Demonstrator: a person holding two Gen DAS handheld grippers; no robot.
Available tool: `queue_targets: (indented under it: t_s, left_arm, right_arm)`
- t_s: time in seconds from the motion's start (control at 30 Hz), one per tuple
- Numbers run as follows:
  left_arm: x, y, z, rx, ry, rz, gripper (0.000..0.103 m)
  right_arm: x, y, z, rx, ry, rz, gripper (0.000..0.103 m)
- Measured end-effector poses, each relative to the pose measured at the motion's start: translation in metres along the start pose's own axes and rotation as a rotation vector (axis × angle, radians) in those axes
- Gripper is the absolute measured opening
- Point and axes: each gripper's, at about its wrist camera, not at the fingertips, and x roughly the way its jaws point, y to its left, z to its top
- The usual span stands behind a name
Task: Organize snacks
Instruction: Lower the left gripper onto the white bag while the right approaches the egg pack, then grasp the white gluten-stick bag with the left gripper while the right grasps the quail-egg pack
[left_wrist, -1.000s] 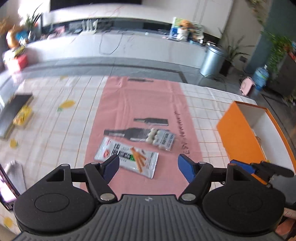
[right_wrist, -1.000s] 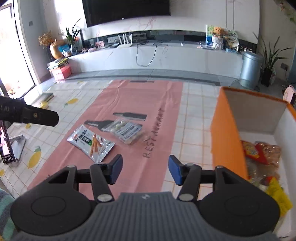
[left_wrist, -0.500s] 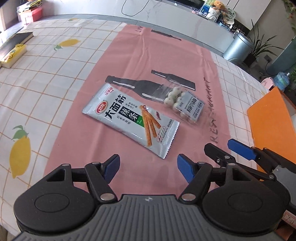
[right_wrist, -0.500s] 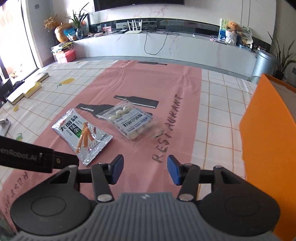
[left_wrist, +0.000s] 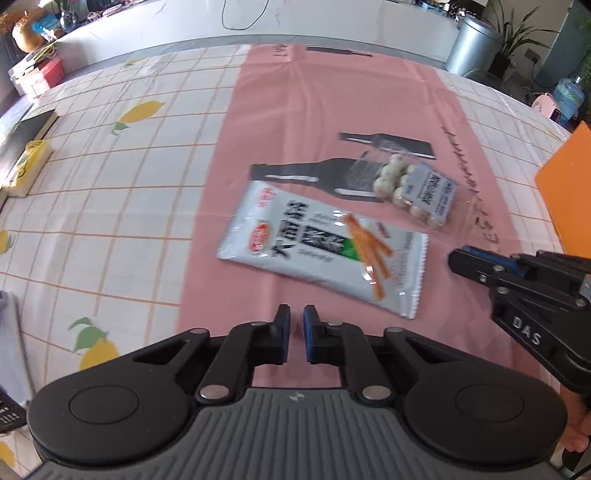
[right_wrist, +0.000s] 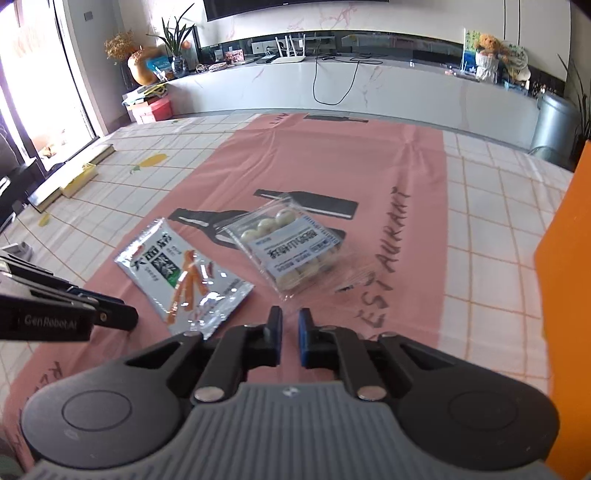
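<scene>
Hovering low over the pink runner (left_wrist: 295, 122), both claws pointed down at the desk (left_wrist: 110, 177) with nothing in them. The left claw (left_wrist: 294, 323) had its blue pads nearly pressed together, only a thin gap showing, no snack between them. The right claw (right_wrist: 287, 321) was likewise drawn together and empty.

Two snacks lay loose on the runner, just beyond the fingertips. The silver pouch (left_wrist: 325, 247) lay flat, just ahead and a little right of the left claw; its long axis ran diagonally, from far-left to near-right, and its crimped near corner was the closest part to that claw. In the right wrist view the same pouch (right_wrist: 184, 273) sat ahead and to the left. The clear ball pack (right_wrist: 291, 251) lay directly ahead of the right claw, close in, tilted, long axis also diagonal. In the left wrist view this pack (left_wrist: 413, 188) was farther off, beyond the pouch, with the right claw's tip near it.

Judgement: left hand nearer the pouch, right hand nearer the ball pack. Either claw would need to spread before it could take anything.

The orange box (right_wrist: 565, 258) stood to the right at the frame edge, presumably the destination. Beyond the desk: a long white counter (right_wrist: 369, 92) and a metal bin (left_wrist: 476, 40).
</scene>
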Motion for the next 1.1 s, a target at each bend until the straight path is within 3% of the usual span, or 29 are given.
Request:
queue_targets:
  t_s: [0.17, 0.33, 0.53, 0.77, 0.87, 1.1]
  left_arm:
    - [-0.004, 0.018, 0.000, -0.071, -0.002, -0.026, 0.012]
    - [-0.005, 0.020, 0.000, -0.133, -0.013, -0.066, 0.031]
    - [-0.010, 0.018, -0.002, -0.137, -0.023, -0.061, 0.039]
    - [-0.012, 0.030, -0.005, -0.166, -0.020, -0.059, 0.040]
    - [-0.009, 0.032, -0.004, -0.177, -0.020, -0.071, 0.040]
    - [-0.006, 0.040, 0.000, -0.215, -0.038, -0.091, 0.040]
  right_arm:
    - [-0.001, 0.017, -0.006, -0.020, 0.014, 0.046, 0.000]
    - [-0.014, 0.034, -0.001, -0.155, -0.043, 0.033, 0.002]
    - [0.014, 0.046, 0.017, -0.234, -0.032, 0.020, 0.001]
    - [0.039, 0.049, 0.032, -0.304, -0.051, -0.032, 0.000]
    - [0.046, 0.046, 0.035, -0.313, -0.019, -0.054, 0.000]
    - [0.026, 0.057, 0.014, -0.287, 0.006, 0.054, 0.001]
